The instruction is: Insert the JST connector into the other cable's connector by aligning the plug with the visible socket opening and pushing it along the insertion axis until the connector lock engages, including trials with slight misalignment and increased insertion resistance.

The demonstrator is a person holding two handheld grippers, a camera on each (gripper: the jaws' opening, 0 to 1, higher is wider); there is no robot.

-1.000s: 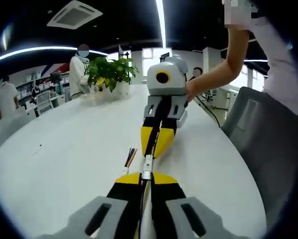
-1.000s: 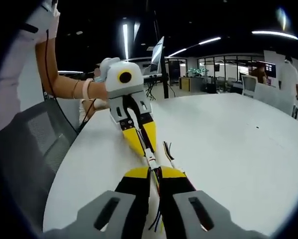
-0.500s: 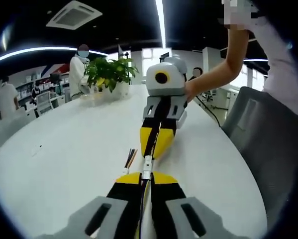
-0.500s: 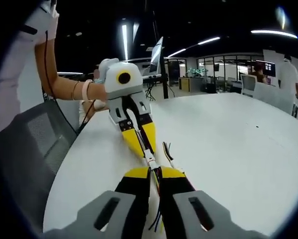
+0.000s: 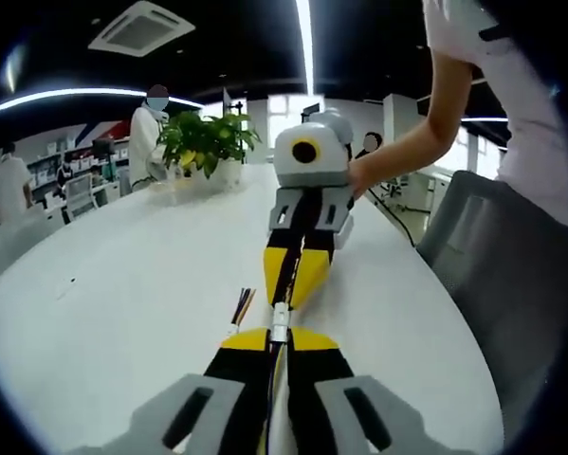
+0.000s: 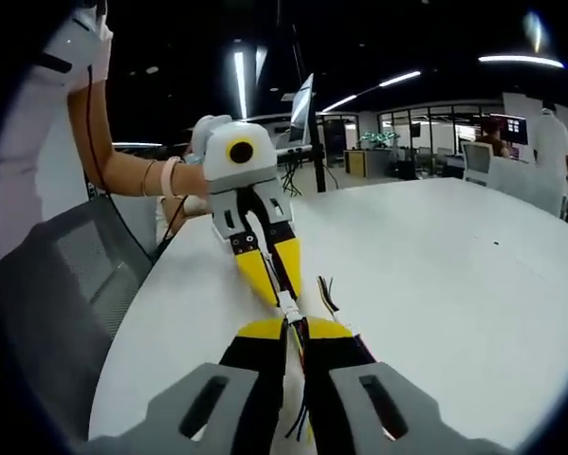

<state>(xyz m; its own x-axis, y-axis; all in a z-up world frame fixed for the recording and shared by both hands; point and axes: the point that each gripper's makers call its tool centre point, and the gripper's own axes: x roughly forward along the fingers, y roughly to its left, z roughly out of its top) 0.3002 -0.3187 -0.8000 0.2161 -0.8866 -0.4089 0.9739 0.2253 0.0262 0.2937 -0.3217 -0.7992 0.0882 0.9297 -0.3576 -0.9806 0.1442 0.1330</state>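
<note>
In the left gripper view my left gripper (image 5: 279, 334) is shut on a small white JST connector (image 5: 280, 320), whose wires run back between the jaws. My right gripper (image 5: 284, 300) comes in from above, tip to tip with it, shut on the mating connector. In the right gripper view my right gripper (image 6: 294, 327) is shut on the other cable's connector (image 6: 288, 305), with dark wires trailing down between its jaws. The left gripper (image 6: 281, 294) meets it head-on. The two connectors touch in one line just above the white table (image 5: 122, 284); I cannot see whether they are locked.
Loose wire ends (image 5: 241, 305) lie on the table beside the joint, seen too as wire ends (image 6: 327, 292). A potted plant (image 5: 208, 140) stands at the table's far end. A grey chair (image 5: 478, 237) borders the table edge. People stand in the background.
Both views have shifted slightly with the hands. The grippers stay tip to tip with the connectors between them; nothing was let go.
</note>
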